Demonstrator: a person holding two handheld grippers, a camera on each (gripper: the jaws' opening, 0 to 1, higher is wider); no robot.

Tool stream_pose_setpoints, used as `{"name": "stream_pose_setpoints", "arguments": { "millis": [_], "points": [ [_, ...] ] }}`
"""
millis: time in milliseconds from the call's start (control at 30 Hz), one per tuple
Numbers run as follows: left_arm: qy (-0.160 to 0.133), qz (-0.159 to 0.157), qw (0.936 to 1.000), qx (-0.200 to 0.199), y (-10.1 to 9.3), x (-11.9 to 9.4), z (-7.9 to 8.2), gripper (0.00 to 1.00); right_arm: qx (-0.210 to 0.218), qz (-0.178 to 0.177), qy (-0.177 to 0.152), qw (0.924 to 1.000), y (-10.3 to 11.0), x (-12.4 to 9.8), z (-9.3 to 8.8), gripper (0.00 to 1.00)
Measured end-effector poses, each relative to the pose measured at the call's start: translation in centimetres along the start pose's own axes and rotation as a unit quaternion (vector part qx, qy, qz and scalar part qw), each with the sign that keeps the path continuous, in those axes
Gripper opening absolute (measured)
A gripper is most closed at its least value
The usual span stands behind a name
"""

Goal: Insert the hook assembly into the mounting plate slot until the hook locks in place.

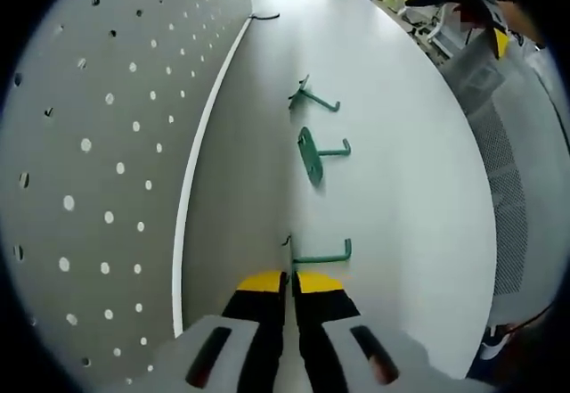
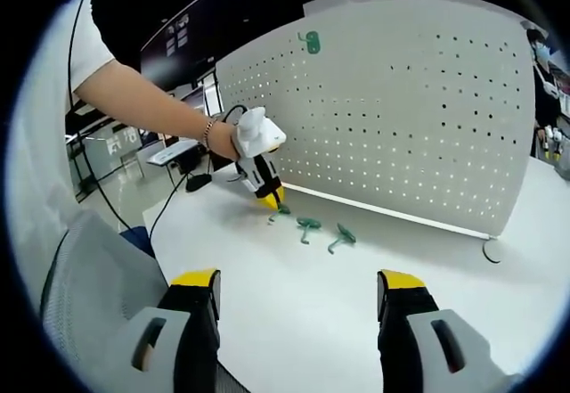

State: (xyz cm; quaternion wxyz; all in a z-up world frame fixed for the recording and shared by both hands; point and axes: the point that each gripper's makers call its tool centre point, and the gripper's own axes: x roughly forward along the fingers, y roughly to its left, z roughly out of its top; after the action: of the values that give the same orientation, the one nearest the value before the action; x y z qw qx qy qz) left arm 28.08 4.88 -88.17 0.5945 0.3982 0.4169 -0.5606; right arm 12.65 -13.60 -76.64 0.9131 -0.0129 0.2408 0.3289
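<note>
Three green hooks lie in a row on the white table point(image 1: 401, 170) in front of the white pegboard point(image 1: 107, 143). My left gripper point(image 1: 290, 282) is shut on the nearest hook point(image 1: 322, 256), whose plate stands edge-on between the jaw tips. The middle hook point(image 1: 310, 155) and the far hook point(image 1: 310, 99) lie free. In the right gripper view a hand holds the left gripper point(image 2: 270, 199) tip-down on the first hook point(image 2: 278, 212), beside the other two point(image 2: 308, 225) point(image 2: 341, 235). My right gripper point(image 2: 298, 282) is open, well back from them. Another green hook point(image 2: 309, 43) hangs high on the pegboard point(image 2: 401, 117).
A black cable point(image 1: 263, 16) lies by the pegboard's far end, also seen as a cable point(image 2: 488, 252) at the right. A grey mesh chair point(image 1: 517, 188) stands off the table's edge. A person's arm point(image 2: 142, 90) reaches in from the left.
</note>
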Motion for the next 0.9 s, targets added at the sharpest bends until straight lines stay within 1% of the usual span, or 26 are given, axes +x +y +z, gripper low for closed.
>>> {"name": "stream_pose_setpoints", "arguments": {
  "millis": [133,600,667,700,767,800,900],
  "points": [
    [0.0,-0.001,1.0,0.009,-0.1,0.0,-0.1,0.04,-0.001,0.001,0.0,1.0,0.0,0.0,0.0,0.69],
    [-0.003,0.002,0.9999,0.015,-0.1,0.0,-0.1,0.04,-0.004,-0.001,0.001,1.0,0.0,0.0,-0.1,0.68],
    [-0.014,-0.002,0.9999,0.005,-0.3,0.0,0.1,0.04,-0.004,0.0,0.0,1.0,0.0,0.0,-0.1,0.68],
    [-0.024,-0.001,0.9997,0.009,-0.4,-0.2,0.3,0.04,-0.003,-0.001,0.0,1.0,0.0,0.0,0.0,0.68],
    [-0.044,0.005,0.999,0.005,-0.4,-0.3,0.8,0.04,-0.002,-0.001,-0.002,1.0,-0.1,0.0,0.0,0.68],
    [-0.056,0.009,0.9984,-0.003,-0.2,-0.5,1.1,0.04,-0.003,-0.002,-0.002,1.0,-0.1,-0.1,0.1,0.68],
    [-0.074,0.015,0.9971,-0.005,-0.1,-0.9,1.6,0.03,-0.004,-0.001,-0.004,1.0,-0.1,-0.1,0.1,0.68]
  ]
}}
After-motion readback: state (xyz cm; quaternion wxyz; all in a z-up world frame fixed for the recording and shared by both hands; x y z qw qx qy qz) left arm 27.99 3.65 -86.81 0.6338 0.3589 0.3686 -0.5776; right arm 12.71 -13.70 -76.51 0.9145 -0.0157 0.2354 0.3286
